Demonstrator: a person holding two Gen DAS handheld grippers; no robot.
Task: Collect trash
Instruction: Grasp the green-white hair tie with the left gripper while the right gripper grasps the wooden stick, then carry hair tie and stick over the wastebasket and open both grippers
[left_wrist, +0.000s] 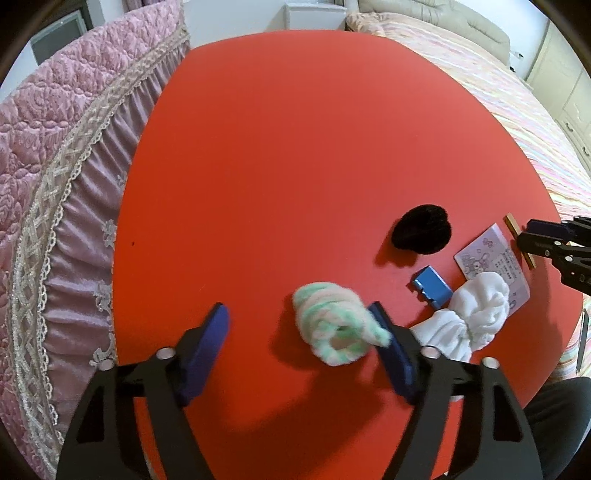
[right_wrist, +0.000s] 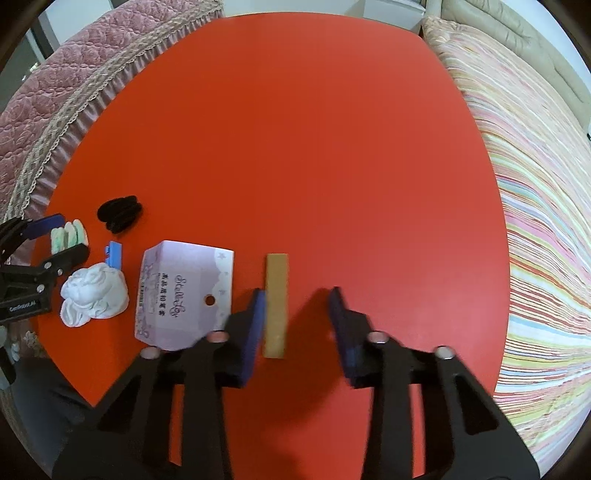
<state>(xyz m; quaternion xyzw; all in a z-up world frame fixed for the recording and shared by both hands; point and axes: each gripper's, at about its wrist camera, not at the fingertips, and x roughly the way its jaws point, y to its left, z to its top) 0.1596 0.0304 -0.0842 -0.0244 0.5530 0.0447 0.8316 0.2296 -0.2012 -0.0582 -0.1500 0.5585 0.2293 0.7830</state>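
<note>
On the red table (left_wrist: 277, 147) lie a green-and-pink fuzzy scrunchie (left_wrist: 336, 328), a white crumpled cloth (left_wrist: 469, 314), a small blue box (left_wrist: 432, 286), a black scrunchie (left_wrist: 423, 229), a lilac printed card (left_wrist: 487, 258) and a tan flat strip (right_wrist: 276, 302). My left gripper (left_wrist: 299, 314) is open, and the fuzzy scrunchie lies against its right finger. My right gripper (right_wrist: 297, 301) is open, with the tan strip lying between its fingers beside the left one. The lilac card (right_wrist: 184, 291) lies just left of it.
A pink quilted cover with lace trim (left_wrist: 55, 184) borders the table's left side. A striped bedspread (right_wrist: 535, 221) borders the right side, with a beige headboard (left_wrist: 436, 18) behind. A dark-clothed person (left_wrist: 561, 424) sits at the near right.
</note>
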